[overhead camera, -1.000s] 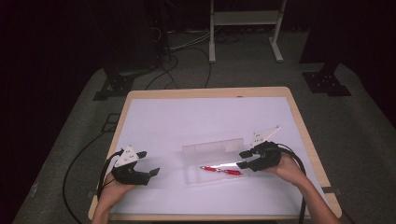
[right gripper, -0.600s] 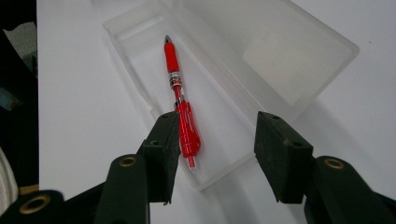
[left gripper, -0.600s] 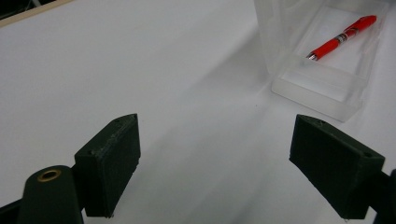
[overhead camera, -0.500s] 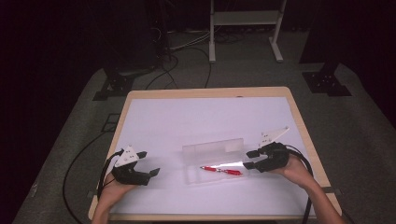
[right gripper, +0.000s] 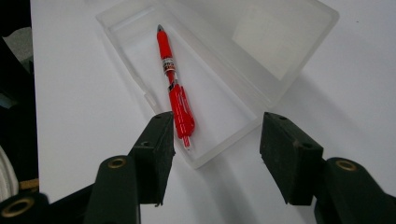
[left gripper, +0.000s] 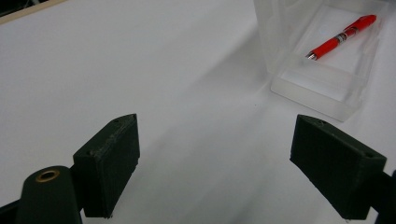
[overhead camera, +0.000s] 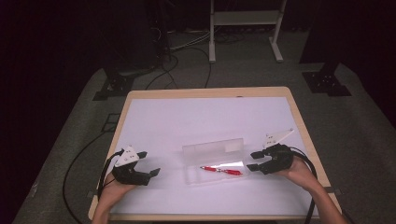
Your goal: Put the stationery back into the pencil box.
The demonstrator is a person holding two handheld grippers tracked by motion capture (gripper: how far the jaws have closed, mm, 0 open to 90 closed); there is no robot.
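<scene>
We see a white mat [overhead camera: 205,116] on a wood table [overhead camera: 122,108], high view. A clear case [overhead camera: 215,161] sits just below the mat's centre, lid open and standing toward 12 o'clock. A red pen [overhead camera: 222,170] lies flat inside the tray, running 9 to 3 o'clock, tip toward 9. The left gripper [overhead camera: 148,164] rests at 8 o'clock on the mat, held by the left hand [overhead camera: 112,191], jaws spread apart with nothing between them, pointing toward 3 o'clock, well apart from the case. The right gripper [overhead camera: 254,161] sits at 3 o'clock of the case, held by the right hand [overhead camera: 299,170], jaws also apart and empty, tips just beside the case's short end; we can't tell if they touch it. In the left gripper view the left gripper [left gripper: 215,163] opens over bare mat, with case [left gripper: 322,88] and pen [left gripper: 341,36] at 1 o'clock. In the right gripper view the right gripper [right gripper: 217,158] frames the near end of the case [right gripper: 261,56], and the pen [right gripper: 175,88] lies along the tray, its clip end close to the jaw at 7 o'clock. Cables [overhead camera: 74,158] trail off the table at 8 o'clock.
</scene>
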